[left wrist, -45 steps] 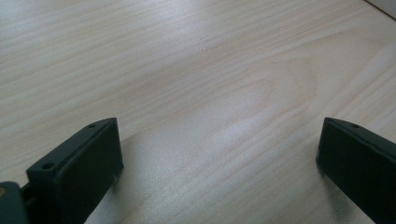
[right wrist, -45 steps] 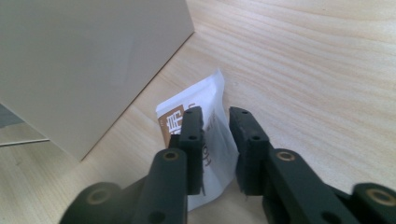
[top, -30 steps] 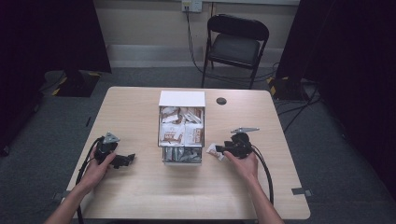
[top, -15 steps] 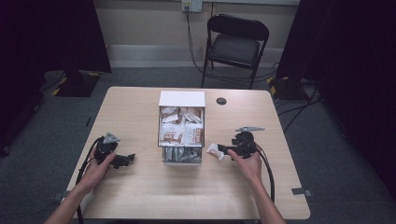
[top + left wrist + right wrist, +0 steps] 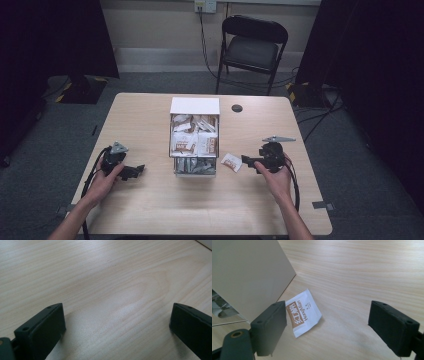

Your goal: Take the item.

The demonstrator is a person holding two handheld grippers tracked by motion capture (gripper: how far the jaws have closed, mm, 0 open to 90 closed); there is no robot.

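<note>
A white box [image 5: 194, 106] stands mid-table, packed with brown-and-white sachets [image 5: 194, 141]. One white sachet with a brown label [image 5: 231, 162] lies flat on the wood just right of the box; in the right gripper view the sachet [image 5: 303, 312] lies apart from the jaws, beside the box wall [image 5: 249, 275]. My right gripper [image 5: 245, 161] rests a little to the right of it, open and empty [image 5: 328, 323]. At the left side of the table my left gripper [image 5: 139, 171] stands open over bare wood [image 5: 117, 322], nothing between its jaws.
A small black disc [image 5: 237, 108] sits on the table behind the box. A black folding chair [image 5: 252, 50] stands beyond the table's far edge. Cables trail from both grippers toward the near edge.
My right gripper opened, left the sachet on the table and drew back to the right. The left gripper stayed where it was.
</note>
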